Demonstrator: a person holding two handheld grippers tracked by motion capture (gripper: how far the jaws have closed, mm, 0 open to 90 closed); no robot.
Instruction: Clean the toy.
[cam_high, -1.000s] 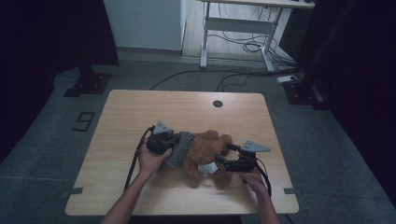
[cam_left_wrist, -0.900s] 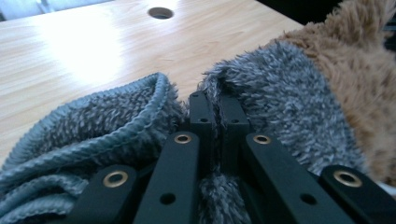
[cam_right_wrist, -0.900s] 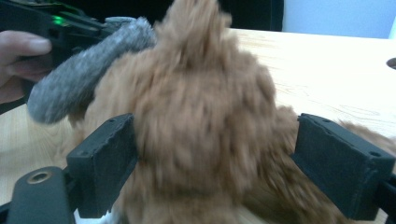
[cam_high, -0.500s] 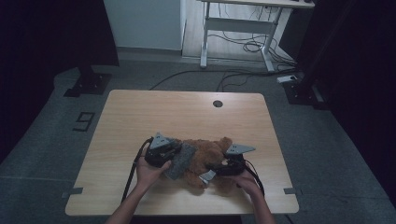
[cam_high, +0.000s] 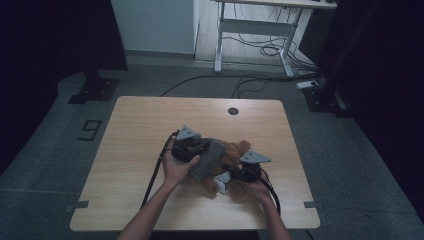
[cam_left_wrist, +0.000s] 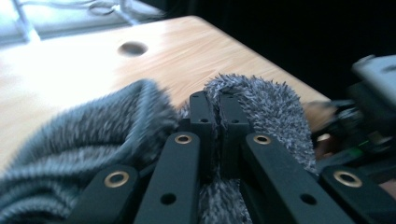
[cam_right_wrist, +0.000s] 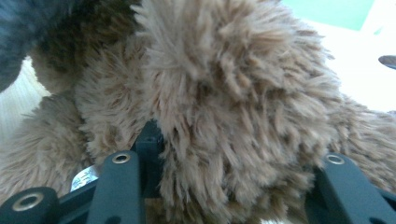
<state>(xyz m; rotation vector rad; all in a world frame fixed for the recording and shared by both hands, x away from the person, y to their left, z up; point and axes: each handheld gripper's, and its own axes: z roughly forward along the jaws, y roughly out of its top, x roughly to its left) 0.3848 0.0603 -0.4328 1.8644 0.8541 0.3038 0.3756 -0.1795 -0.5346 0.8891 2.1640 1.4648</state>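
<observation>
We see a shaggy brown plush toy (cam_high: 231, 159) lying near the table's (cam_high: 150, 125) front edge, half wrapped in fuzzy grey cloth (cam_high: 210, 156). Our left gripper (cam_left_wrist: 212, 112) pinches a cloth fold tight. Our right gripper (cam_right_wrist: 233, 154) has just been closing around a plush limb. The soft pile could slip free if pulled hard.

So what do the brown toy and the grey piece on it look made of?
Brown toy: long shaggy plush, matte, tufted strands, presumably synthetic. Grey garment: shorter fuzzy knit or fleece, ribbed rows showing; the left gripper pinches a fold. Both look soft and compressible.
</observation>
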